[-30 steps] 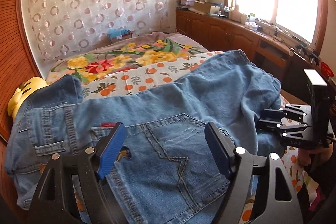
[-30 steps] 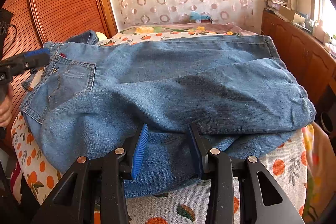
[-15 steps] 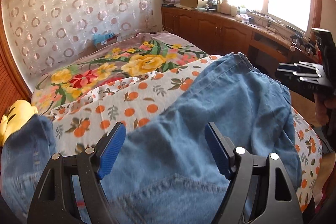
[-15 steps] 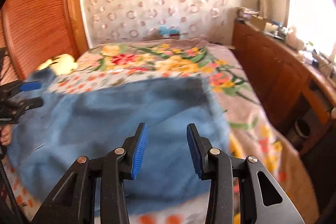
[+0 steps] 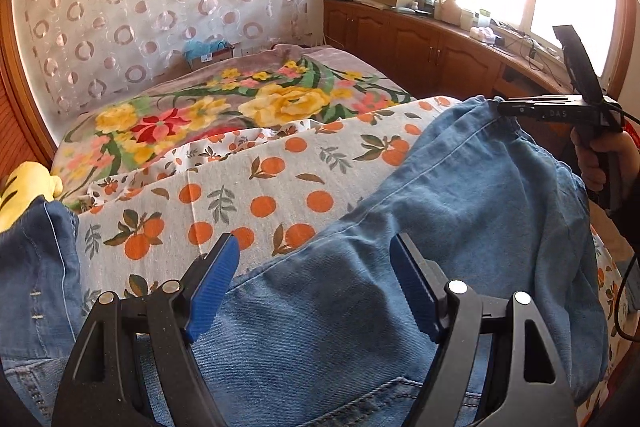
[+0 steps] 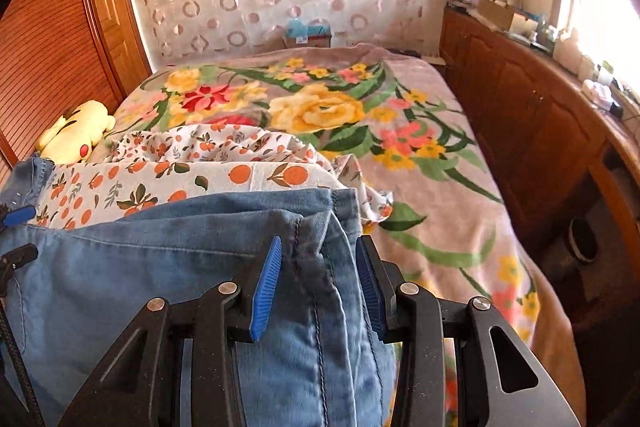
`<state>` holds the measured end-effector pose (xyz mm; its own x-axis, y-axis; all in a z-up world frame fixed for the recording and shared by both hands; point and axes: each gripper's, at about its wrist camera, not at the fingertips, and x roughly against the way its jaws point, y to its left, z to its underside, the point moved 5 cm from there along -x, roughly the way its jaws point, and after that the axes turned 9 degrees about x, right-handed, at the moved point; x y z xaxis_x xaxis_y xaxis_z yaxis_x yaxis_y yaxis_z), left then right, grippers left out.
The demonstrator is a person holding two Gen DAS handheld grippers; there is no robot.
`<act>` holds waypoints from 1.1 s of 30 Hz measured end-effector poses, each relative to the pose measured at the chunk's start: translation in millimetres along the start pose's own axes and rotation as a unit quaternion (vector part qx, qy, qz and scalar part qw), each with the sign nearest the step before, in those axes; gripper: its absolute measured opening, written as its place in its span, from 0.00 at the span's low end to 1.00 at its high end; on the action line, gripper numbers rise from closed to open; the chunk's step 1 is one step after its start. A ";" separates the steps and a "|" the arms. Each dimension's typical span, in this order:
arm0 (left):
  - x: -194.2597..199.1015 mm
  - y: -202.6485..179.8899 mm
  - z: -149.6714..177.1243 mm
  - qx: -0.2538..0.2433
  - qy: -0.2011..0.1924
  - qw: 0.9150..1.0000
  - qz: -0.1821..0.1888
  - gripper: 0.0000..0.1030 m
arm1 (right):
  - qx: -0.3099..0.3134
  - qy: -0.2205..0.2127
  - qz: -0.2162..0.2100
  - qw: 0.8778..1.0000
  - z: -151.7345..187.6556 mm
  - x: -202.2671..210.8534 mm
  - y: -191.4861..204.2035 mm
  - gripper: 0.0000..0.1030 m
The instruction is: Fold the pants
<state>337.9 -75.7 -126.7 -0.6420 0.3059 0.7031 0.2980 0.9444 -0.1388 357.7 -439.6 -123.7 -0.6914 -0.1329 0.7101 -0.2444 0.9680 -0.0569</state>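
Blue jeans [image 5: 460, 227] lie across the bed, waist at the left, legs running right to the hems [image 6: 320, 203]. My left gripper [image 5: 316, 279] hovers open over the upper leg, with denim under its blue pads [image 5: 212, 291] and nothing pinched. It also shows at the left edge of the right wrist view as the left gripper [image 6: 16, 233]. My right gripper [image 6: 318, 267] stands at the hem end, jaws partly apart. Bunched denim and a seam lie between its pads [image 6: 266, 287], which do not press on it. A hand holds this right gripper [image 5: 508, 105] against the hem's corner.
An orange-print sheet [image 5: 260, 187] lies under the jeans, over a floral blanket [image 6: 360, 115]. A yellow plush toy [image 6: 76, 131] sits at the left by the wooden wardrobe [image 6: 48, 39]. Cluttered wooden cabinets [image 6: 520, 99] run along the right under the window. A small box [image 6: 308, 33] stands at the far wall.
My left gripper slid from the back pocket rightward onto the leg. My right gripper swung from the folded legs' near edge to the hem end. Neither jaw gap changed.
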 end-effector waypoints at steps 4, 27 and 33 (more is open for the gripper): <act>0.6 5.2 0.8 0.012 -0.010 1.000 0.004 0.76 | 0.011 0.032 -0.014 0.999 -9.0 -15.1 -8.8 0.39; 0.1 8.9 8.2 0.024 -0.022 0.999 0.009 0.76 | 0.013 -0.001 0.020 1.000 -2.5 55.3 3.5 0.29; 0.3 9.3 8.4 0.023 -0.022 0.999 0.008 0.76 | 0.005 0.018 0.036 0.999 57.4 97.1 17.9 0.38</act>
<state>334.5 -65.8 -133.6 -0.6679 0.3254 0.6693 0.2766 0.9435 -0.1827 247.2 -447.5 -96.1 -0.6821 -0.0545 0.7293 -0.2023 0.9724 -0.1165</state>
